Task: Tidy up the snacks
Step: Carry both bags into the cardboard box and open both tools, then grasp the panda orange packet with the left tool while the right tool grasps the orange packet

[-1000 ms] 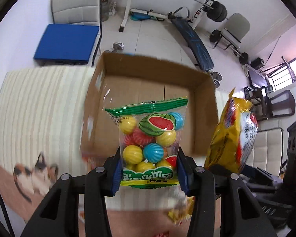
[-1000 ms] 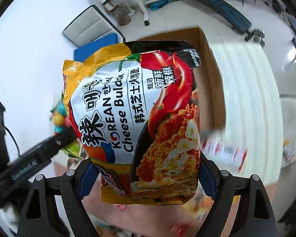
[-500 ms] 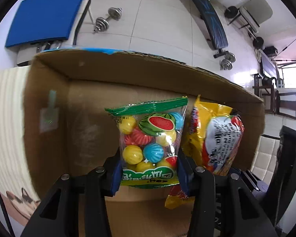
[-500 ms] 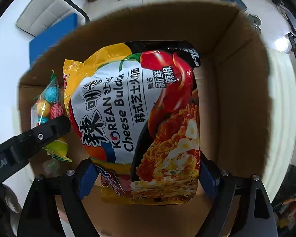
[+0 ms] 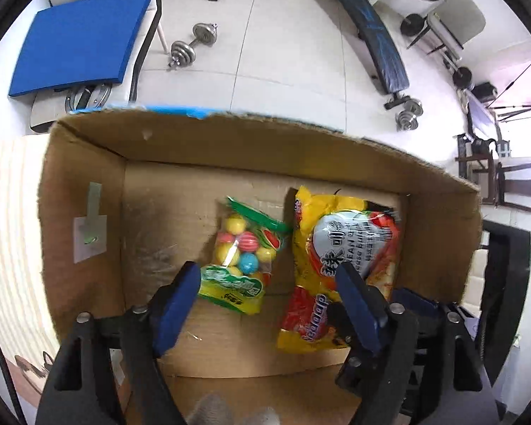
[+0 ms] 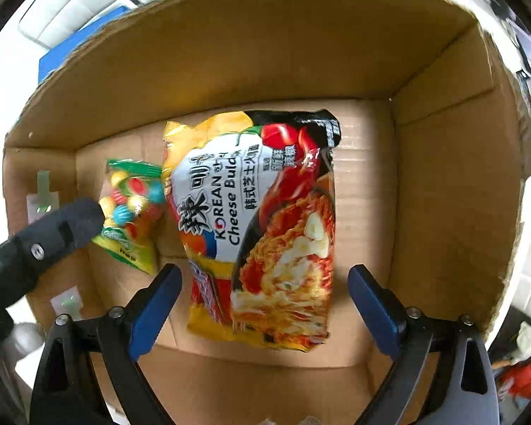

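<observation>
While both tongs open over the box (image 5: 258, 148), left gripper (image 5: 265, 294) & right gripper (image 6: 262, 297) hold nothing; candy bag (image 5: 244, 248) & noodle pack (image 6: 262, 219) lie just ahead of them on the box floor. Drop step; next imo lift out, grab more snacks.

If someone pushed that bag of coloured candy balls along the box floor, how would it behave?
The candy bag would probably slide easily, since its clear film looks glossy. It likely feels lumpy and floppy, as the round balls look loose inside. It lies flat on the cardboard box, so tipping seems unlikely.
</observation>
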Available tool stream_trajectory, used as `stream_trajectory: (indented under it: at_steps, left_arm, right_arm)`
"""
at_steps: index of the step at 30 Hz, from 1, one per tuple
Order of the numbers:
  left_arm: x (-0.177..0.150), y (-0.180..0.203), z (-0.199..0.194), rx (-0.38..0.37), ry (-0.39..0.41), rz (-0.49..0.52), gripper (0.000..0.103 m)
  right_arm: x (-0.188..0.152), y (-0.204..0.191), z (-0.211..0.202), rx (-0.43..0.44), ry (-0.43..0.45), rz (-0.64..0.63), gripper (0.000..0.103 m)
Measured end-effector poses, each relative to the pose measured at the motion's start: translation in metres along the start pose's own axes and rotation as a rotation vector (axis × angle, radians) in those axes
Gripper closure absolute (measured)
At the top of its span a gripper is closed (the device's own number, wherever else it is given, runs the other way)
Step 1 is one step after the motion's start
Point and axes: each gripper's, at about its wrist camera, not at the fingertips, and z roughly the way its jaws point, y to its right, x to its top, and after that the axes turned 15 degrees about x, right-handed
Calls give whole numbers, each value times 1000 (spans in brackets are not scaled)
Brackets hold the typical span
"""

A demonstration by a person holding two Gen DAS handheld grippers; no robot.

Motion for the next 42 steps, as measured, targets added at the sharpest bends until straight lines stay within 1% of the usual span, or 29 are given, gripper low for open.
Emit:
stream_trajectory:
  at_steps: [1,2,5,7,8,10,11,13,14,16,18,20,22,25,27,29,32,33,38,42]
  left_arm:
    - [-1,-2,-2,-3,2,-8,15]
    - [-3,-4,-6,-8,4,-11,13]
    - [-11,-8,-18,4,28,-5,13]
    - [-15,-8,-27,20,65,18,13]
    - [-20,-9,-36,38,101,24,13]
    - [-30,-12,-52,32,159,31,13]
    - [-29,-12,-56,37,179,29,13]
    - [-41,-13,-74,47,229,33,13]
    - [-50,-14,-82,45,251,31,13]
    - [-70,-18,-98,56,295,29,13]
    - [-98,-25,-116,64,351,20,13]
    - [-124,-35,-123,69,369,8,13]
    - [-150,-49,-120,75,350,-18,13]
    - [-184,-71,-97,109,274,-75,13]
    - [-199,-88,-73,125,197,-113,13]
    - [-209,-105,-46,109,125,-159,13]
    - [-214,-118,-13,122,53,-194,13]
    - [-214,-120,-5,130,42,-195,13]
    - [-204,-120,37,158,-34,-173,13]
    - [-191,-117,64,167,-77,-167,13]
  right_arm:
    - [-2,-4,-4,-2,1,-1,6]
    - [-6,-9,-11,0,6,-9,5]
    - [-21,-27,-25,-26,38,-45,4]
    - [-34,-37,-37,-26,60,-69,4]
    - [-40,-42,-41,-23,70,-79,4]
    - [-60,-52,-52,-25,106,-106,4]
    - [-68,-54,-58,-20,126,-122,4]
    - [-93,-61,-69,-9,159,-157,4]
    - [-99,-60,-75,2,168,-162,4]
    - [-124,-57,-83,48,189,-156,4]
    - [-143,-48,-92,87,211,-137,4]
    - [-173,-45,-86,114,217,-120,4]
    - [-189,-33,-82,146,202,-104,4]
    - [-215,-17,-61,170,179,-72,4]
    - [-221,-5,-37,171,163,-53,4]
    - [-229,6,-9,188,130,-23,4]
    - [-234,18,21,199,86,11,4]
    - [-233,21,30,193,77,20,4]
    - [-226,35,58,205,68,79,4]
    - [-221,42,74,233,46,126,9]
